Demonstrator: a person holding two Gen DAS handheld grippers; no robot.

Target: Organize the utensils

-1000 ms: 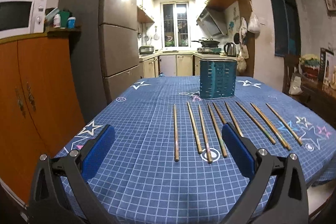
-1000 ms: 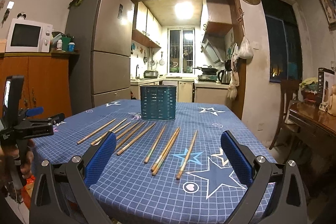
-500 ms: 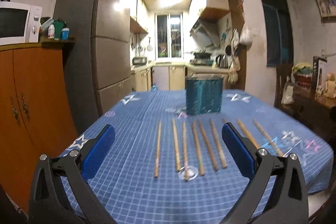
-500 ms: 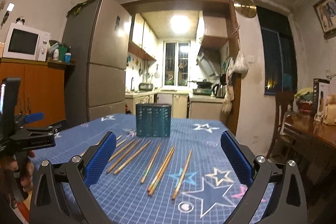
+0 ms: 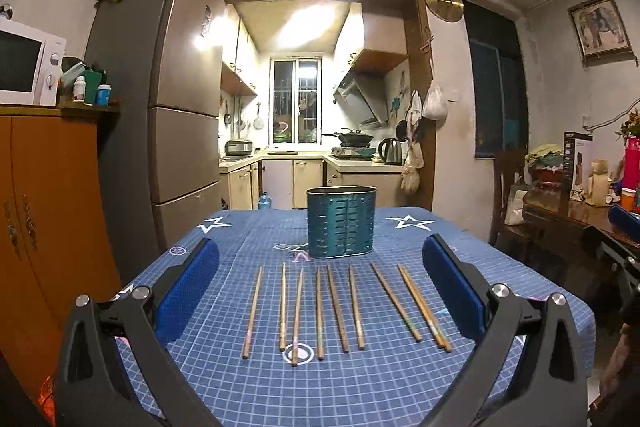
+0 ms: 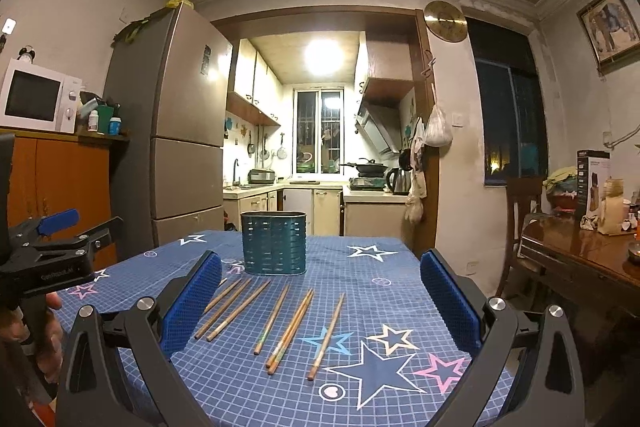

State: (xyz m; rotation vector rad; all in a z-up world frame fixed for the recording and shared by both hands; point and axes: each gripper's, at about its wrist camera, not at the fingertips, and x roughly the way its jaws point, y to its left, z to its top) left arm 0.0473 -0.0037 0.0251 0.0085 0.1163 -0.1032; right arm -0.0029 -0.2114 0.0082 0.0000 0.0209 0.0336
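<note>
Fingers of the left gripper [image 5: 320, 291] and right gripper [image 6: 320, 297] are spread, empty. All chopsticks [image 5: 320, 311] lie on the bench [image 5: 400, 387]; none is seen in the holder [image 5: 341, 223].

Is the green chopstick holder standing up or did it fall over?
Standing up. The holder sits flat on the tablecloth, open rim on top, behind the chopsticks.

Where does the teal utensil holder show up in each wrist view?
Left wrist: holder at centre, behind the chopsticks.
Right wrist: holder left of centre, just beyond the left finger's tip.
Shared landmark: kitchen window above it.
</note>
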